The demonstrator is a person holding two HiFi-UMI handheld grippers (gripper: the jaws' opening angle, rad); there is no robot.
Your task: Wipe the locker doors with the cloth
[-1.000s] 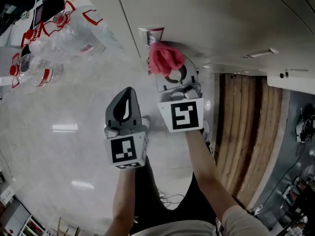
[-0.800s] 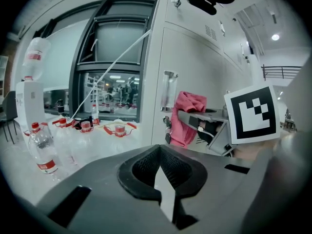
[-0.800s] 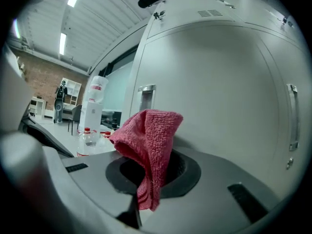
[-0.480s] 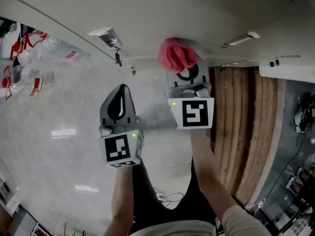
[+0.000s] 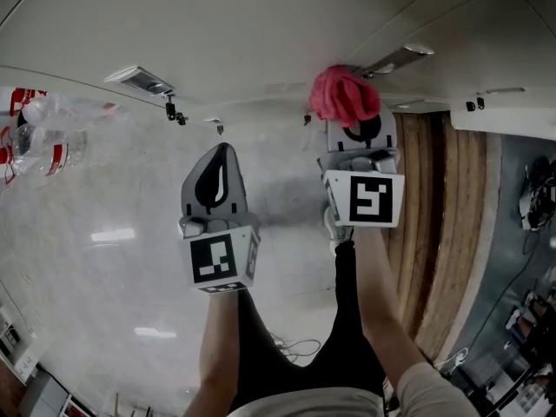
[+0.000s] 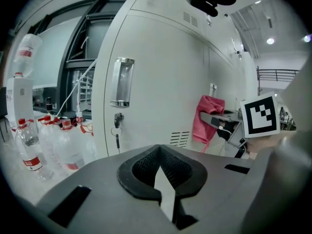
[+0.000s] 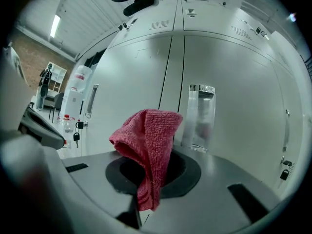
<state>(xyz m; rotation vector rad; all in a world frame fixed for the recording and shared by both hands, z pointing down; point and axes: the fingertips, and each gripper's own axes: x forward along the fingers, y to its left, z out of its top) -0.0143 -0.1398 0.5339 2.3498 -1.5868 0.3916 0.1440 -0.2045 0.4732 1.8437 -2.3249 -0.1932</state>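
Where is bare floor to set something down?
The grey floor is bare between the water bottles and the left tongs. It is crowded at the left edge, by the bottles, and at the lockers, where the right tongs hold the red cloth.

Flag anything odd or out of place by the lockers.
Minor only: a key is left hanging in the lock of one locker door, and water bottles crowd the floor beside it. Cloth sits fine in the right tongs.
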